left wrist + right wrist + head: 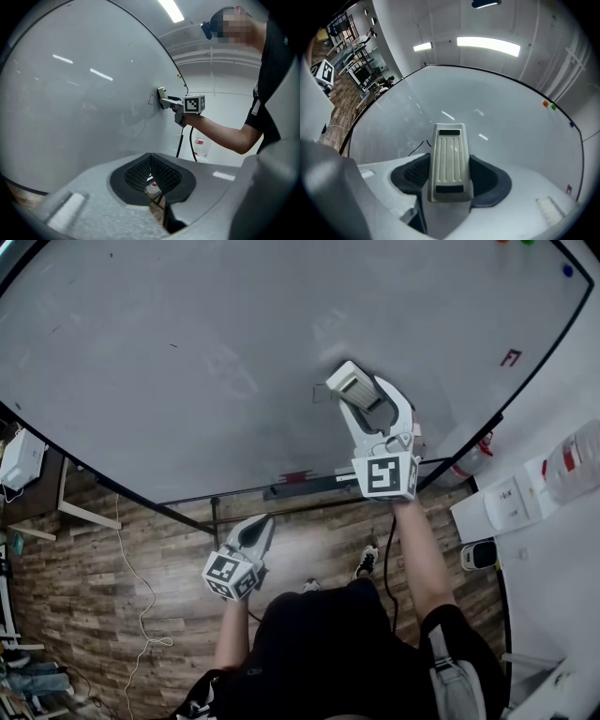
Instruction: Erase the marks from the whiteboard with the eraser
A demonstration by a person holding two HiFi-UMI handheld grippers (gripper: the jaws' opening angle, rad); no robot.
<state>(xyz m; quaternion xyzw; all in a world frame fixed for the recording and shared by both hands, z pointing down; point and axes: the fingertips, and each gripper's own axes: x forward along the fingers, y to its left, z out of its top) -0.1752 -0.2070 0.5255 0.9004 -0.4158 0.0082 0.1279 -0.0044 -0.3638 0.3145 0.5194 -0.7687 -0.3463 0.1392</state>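
Eraser [449,161], clamped in the right claw [362,397], presses on the whiteboard [206,352] with black marks [418,146] just left of that claw, the left claw [151,172] closed and empty; tilting could skip them.

The left tool [262,521] has a pale grey plastic body that tapers toward its tip. Black ribbed pads [133,174] line the inner faces of its jaws. At its rear sits a white cube [232,575] printed with black square markers. The right tool [360,390] is of the same make — a curved grey shell, dark pads and its own marker cube [385,475]. A thin black cable [390,563] runs down from it beside the forearm. The person wears a black T-shirt [323,652] with short sleeves [442,620] and dark shoes [367,561] with light trim.
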